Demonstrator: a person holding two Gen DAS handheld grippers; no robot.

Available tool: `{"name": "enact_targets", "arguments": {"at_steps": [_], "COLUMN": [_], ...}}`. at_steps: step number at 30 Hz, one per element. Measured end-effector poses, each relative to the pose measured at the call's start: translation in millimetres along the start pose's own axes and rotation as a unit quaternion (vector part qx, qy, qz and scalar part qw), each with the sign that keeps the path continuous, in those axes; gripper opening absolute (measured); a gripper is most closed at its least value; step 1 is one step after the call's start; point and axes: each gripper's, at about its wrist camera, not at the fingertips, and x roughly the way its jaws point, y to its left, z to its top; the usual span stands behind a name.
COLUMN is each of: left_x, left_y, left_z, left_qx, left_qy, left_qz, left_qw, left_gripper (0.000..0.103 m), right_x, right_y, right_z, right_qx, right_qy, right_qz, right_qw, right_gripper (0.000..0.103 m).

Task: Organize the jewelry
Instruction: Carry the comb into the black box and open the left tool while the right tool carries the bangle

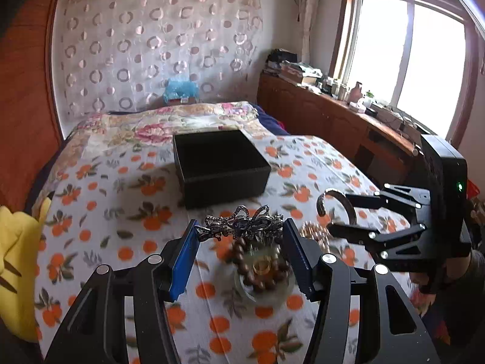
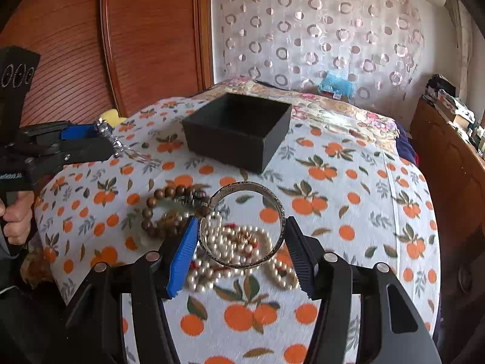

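Note:
My left gripper [image 1: 239, 229] is shut on a silver bow-shaped hair clip [image 1: 242, 223], held in the air above a brown bead bracelet [image 1: 257, 268] and a gold ring [image 1: 262, 266]. My right gripper [image 2: 241, 236] is shut on a silver open bangle [image 2: 242, 224], held above a heap of pearl beads [image 2: 239, 251]. An open black box [image 1: 221, 166] sits on the bed beyond both grippers. The right wrist view shows the brown bead bracelet [image 2: 172, 209] left of the bangle and the left gripper [image 2: 112, 142] with the hair clip [image 2: 109, 135] at far left.
The bed [image 1: 100, 182] has an orange-fruit print sheet and a floral quilt behind it. A yellow plush [image 1: 18, 257] lies at the left edge. A wooden cabinet [image 1: 333, 121] with clutter runs under the window on the right. A hand [image 2: 15, 215] grips the left tool.

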Motion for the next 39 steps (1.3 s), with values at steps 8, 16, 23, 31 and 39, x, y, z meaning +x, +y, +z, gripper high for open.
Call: {"name": "enact_targets", "arguments": {"at_steps": [8, 16, 23, 31, 39], "left_x": [25.6, 69.8, 113.1, 134.5, 106.8], "left_y": [12.3, 28.8, 34.9, 34.6, 51.7], "left_z": [47.3, 87.4, 94.9, 94.0, 85.8], "left_qx": [0.004, -0.002, -0.005, -0.003, -0.020], "left_qy": [-0.017, -0.007, 0.010, 0.021, 0.010], "left_qz": [0.020, 0.023, 0.038, 0.035, 0.041], "left_qw": [0.9996, 0.9997, 0.9992, 0.9992, 0.9989], "left_gripper": [0.054, 0.054, 0.054, 0.065, 0.067], "right_x": [9.4, 26.0, 39.6, 49.3, 64.6], "right_y": [-13.0, -28.2, -35.5, -41.8, -31.9], "right_z": [37.6, 65.8, 74.1, 70.8, 85.9], "right_qx": [0.001, 0.003, -0.005, -0.003, -0.015], "right_qy": [-0.019, -0.019, -0.010, 0.003, -0.001], "right_qz": [0.003, -0.005, -0.013, -0.017, -0.002], "right_qw": [1.000, 1.000, 1.000, 1.000, 1.000], "right_gripper": [0.060, 0.060, 0.061, 0.061, 0.061]}}
